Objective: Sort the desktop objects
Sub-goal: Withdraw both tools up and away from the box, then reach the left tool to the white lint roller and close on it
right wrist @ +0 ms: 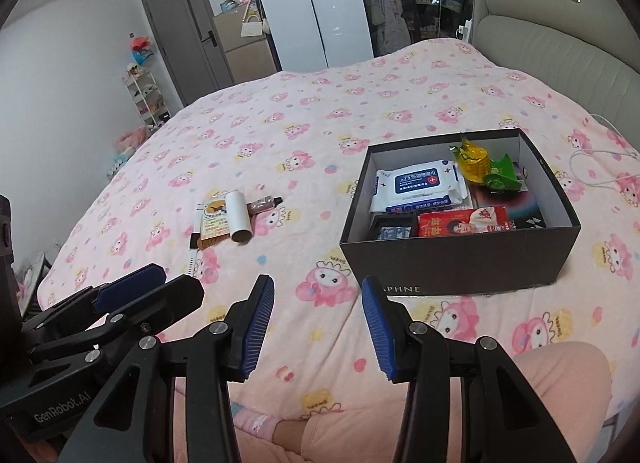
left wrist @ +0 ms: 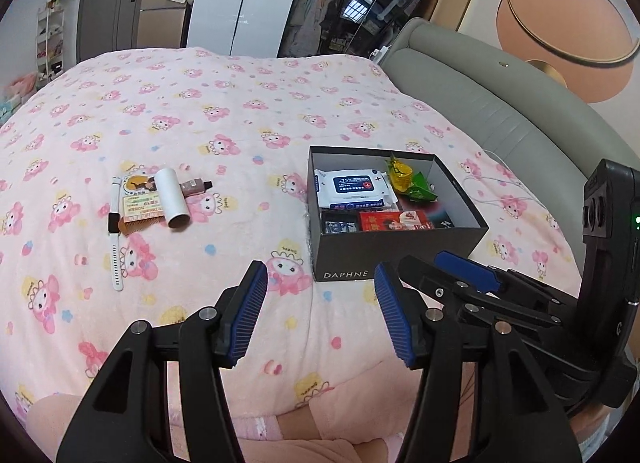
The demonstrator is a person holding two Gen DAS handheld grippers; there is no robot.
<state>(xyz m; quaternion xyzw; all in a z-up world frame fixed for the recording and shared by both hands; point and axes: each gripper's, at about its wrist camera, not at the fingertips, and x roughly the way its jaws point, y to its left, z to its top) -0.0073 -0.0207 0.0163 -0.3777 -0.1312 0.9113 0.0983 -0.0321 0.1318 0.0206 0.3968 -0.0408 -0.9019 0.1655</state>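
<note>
Closest in, both grippers hang side by side over the near edge of the bed, nothing in either one. The left gripper (left wrist: 320, 315) has its blue ribbed pads spread wide apart, and the right gripper (right wrist: 318, 327) is the same, jaws gaping with only blanket between them. Under them you can see the person's knees in pink pajamas.

Just past the right gripper sits the dark DAPHNE shoebox (right wrist: 460, 263) on the pink cartoon-print blanket (left wrist: 240, 111). It's already got stuff in it: a pack of 75% alcohol wipes (right wrist: 420, 185) toward the back left, a yellow snack packet (right wrist: 472, 161) and a green snack packet (right wrist: 500, 177) at the back right, a red packet (right wrist: 464, 223) along the front wall, and some small dark packs beside it.

Off to the left, well apart from the box, is the unsorted pile: a white smartwatch (left wrist: 114, 231), an orange comb (left wrist: 138, 219) on its card, a white tube (left wrist: 172, 197) lying across it, and a small brown bottle (left wrist: 194, 186) touching the tube.

Behind all that, a grey headboard (left wrist: 480, 103).
</note>
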